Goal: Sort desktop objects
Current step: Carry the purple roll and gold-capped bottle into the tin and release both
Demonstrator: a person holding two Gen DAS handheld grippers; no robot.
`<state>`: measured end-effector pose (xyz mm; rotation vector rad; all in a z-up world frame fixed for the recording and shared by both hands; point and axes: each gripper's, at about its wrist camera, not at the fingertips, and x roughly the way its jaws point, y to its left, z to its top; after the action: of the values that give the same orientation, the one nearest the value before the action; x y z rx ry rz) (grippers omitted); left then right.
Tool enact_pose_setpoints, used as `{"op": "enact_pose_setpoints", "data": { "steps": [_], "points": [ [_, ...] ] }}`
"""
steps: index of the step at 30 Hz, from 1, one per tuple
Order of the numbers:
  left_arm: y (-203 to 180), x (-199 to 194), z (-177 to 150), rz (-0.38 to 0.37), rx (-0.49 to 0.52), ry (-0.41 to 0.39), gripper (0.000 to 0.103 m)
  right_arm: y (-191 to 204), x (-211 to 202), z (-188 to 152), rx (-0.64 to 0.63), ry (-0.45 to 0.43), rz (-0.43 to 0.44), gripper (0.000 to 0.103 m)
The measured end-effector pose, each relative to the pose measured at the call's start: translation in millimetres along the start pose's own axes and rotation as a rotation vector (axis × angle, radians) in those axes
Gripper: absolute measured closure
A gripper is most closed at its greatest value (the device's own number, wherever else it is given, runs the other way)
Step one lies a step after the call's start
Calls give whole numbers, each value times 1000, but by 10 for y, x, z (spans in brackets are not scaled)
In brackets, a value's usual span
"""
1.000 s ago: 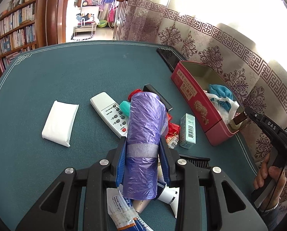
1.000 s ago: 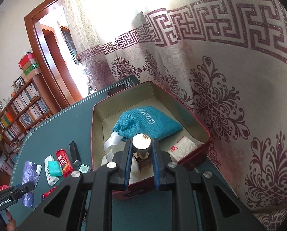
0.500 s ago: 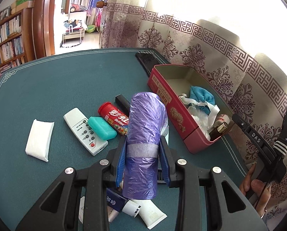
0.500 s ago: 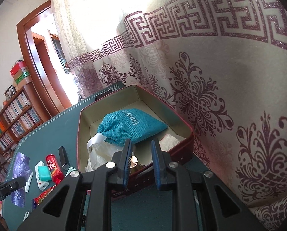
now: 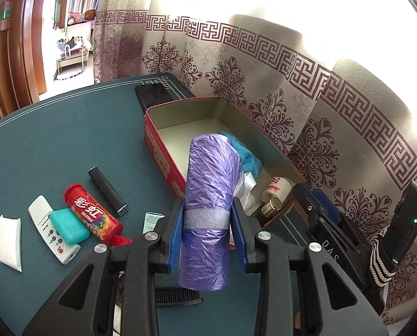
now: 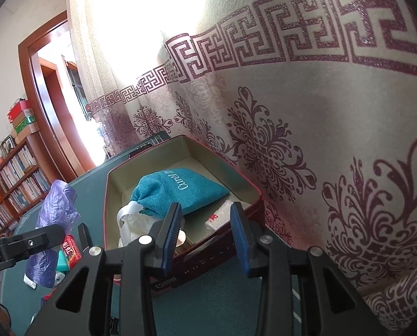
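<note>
My left gripper (image 5: 207, 232) is shut on a purple roll of plastic bags (image 5: 211, 196) and holds it above the near end of the red tin box (image 5: 155, 137); the roll also shows in the right wrist view (image 6: 54, 218). The box (image 6: 222, 260) holds a teal pouch (image 6: 180, 193), a white plastic bag (image 6: 133, 221), a white packet (image 5: 277, 189) and a small gold-capped bottle (image 5: 273, 205). My right gripper (image 6: 205, 240) is open and empty, just outside the box's near wall; it shows at the right of the left wrist view (image 5: 317, 210).
On the green table (image 5: 68, 140) lie a red Skittles tube (image 5: 93, 215), a teal case (image 5: 68, 226), a white remote (image 5: 51, 232), a black bar (image 5: 106, 190), a white tissue pack (image 5: 9, 240) and a black phone (image 5: 154, 95). Patterned curtains (image 6: 306, 154) hang close behind the box.
My left gripper carried the purple roll from over the table's clutter to above the box. My right gripper released the gold-capped bottle into the box, opened and drew back.
</note>
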<state>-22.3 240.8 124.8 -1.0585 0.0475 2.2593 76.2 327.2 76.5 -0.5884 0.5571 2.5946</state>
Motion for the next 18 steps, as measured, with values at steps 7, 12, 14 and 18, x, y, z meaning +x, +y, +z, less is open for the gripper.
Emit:
{"op": "enact_pose_setpoints", "data": {
  "steps": [7, 12, 14, 18],
  "points": [
    [-232, 224, 181, -51, 30, 15, 69, -34, -10, 6, 24, -22, -21, 41],
    [-279, 441, 332, -60, 15, 29, 68, -90, 5, 14, 46, -16, -26, 34],
    [-274, 511, 361, -61, 2, 37, 68, -99, 17, 20, 49, -11, -26, 34],
    [-254, 607, 384, -60, -25, 50, 67, -92, 40, 32, 48, -7, -24, 33]
  ]
}}
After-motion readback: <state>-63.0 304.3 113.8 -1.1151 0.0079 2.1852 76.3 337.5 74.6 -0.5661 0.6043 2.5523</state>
